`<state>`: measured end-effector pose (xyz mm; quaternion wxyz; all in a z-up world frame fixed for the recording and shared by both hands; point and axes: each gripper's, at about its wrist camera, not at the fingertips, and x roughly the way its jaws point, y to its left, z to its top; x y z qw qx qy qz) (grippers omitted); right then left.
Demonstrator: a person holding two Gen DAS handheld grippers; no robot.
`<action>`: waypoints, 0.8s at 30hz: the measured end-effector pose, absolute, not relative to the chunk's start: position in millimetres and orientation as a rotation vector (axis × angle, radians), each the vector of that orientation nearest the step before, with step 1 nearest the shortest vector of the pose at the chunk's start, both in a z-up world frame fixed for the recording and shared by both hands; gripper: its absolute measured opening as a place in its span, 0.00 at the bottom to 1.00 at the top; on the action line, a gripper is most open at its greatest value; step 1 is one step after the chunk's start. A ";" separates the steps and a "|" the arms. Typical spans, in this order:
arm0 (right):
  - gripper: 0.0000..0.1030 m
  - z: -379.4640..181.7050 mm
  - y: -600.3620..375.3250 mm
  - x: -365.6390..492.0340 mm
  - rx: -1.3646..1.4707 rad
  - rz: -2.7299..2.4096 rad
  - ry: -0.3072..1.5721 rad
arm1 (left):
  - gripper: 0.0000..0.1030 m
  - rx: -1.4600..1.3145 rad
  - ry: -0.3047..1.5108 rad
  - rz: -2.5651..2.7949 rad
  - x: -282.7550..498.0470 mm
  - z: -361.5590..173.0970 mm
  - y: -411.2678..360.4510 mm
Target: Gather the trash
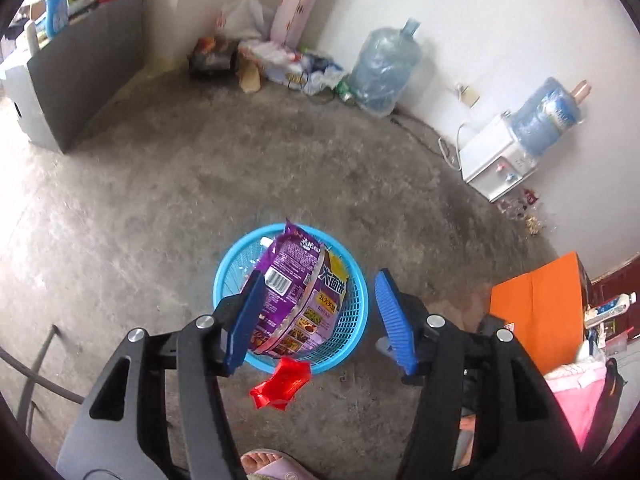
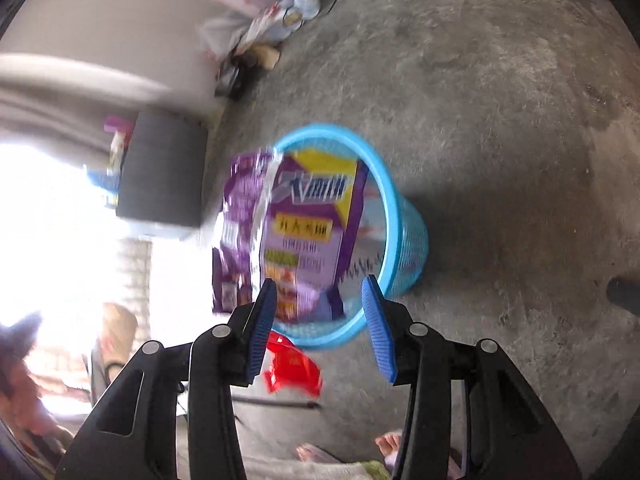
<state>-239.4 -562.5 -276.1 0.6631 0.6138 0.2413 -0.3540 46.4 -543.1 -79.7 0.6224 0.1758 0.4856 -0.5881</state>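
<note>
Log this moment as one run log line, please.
left gripper open | right gripper open | purple bag sticking out of blue basket | red wrapper on floor beside basket

Left gripper [image 1: 320, 320] jaws apart, purple bag [image 1: 298, 292] standing in blue basket [image 1: 352, 320], red wrapper [image 1: 282, 384] on floor [image 1: 160, 208] beside it

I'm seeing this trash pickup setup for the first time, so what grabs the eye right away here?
A big purple snack bag stands out, sticking up out of a bright blue mesh basket on the bare concrete floor. A crumpled red wrapper lies on the floor just outside the basket's near rim. The left gripper and right gripper both hover over it, jaws open and holding nothing.
</note>
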 end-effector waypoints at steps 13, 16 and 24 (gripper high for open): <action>0.48 -368.0 -472.6 -174.9 1.052 -0.732 1.162 | 0.64 0.238 0.946 -1.220 104.2 21.2 -360.5; 0.48 -402.8 -462.4 -167.8 1.044 -0.738 1.251 | 0.65 0.190 0.932 -1.144 123.8 28.4 -317.6; 0.55 -450.4 -439.4 -60.6 0.490 -0.712 1.414 | 0.65 0.102 0.922 -0.950 164.0 29.8 -244.6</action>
